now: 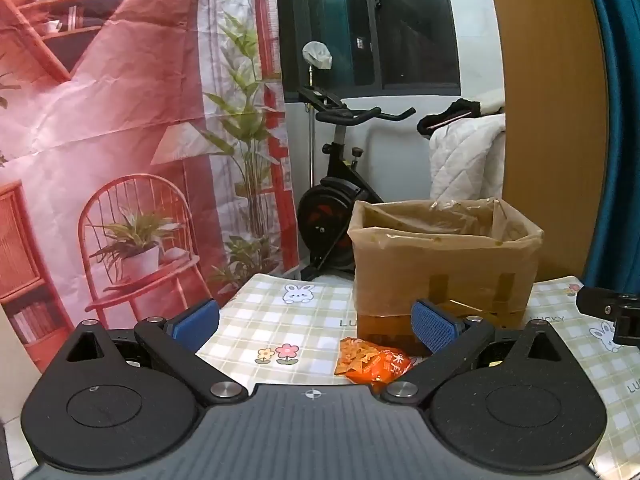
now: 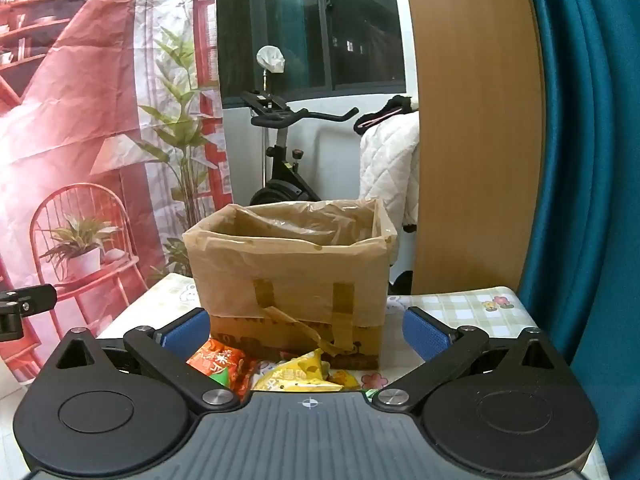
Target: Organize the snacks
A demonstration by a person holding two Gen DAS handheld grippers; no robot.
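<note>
A cardboard box [image 1: 444,256] wrapped in brown tape stands open-topped on the checked tablecloth [image 1: 280,320]; the right wrist view shows the same box [image 2: 292,276] straight ahead. An orange snack packet [image 1: 372,360] lies on the cloth in front of the box, low between my left gripper's [image 1: 316,326] wide-open blue pads. In the right wrist view an orange packet [image 2: 220,368] and a yellow packet [image 2: 300,374] lie close under my right gripper [image 2: 306,332], which is open with nothing between its fingers. A green scrap beside the yellow packet is mostly hidden.
A printed red backdrop [image 1: 120,140] hangs at the left past the table edge. An exercise bike [image 1: 340,184] and a white quilt [image 1: 464,160] stand behind the table. A wooden panel [image 2: 476,120] and teal curtain [image 2: 584,160] close off the right.
</note>
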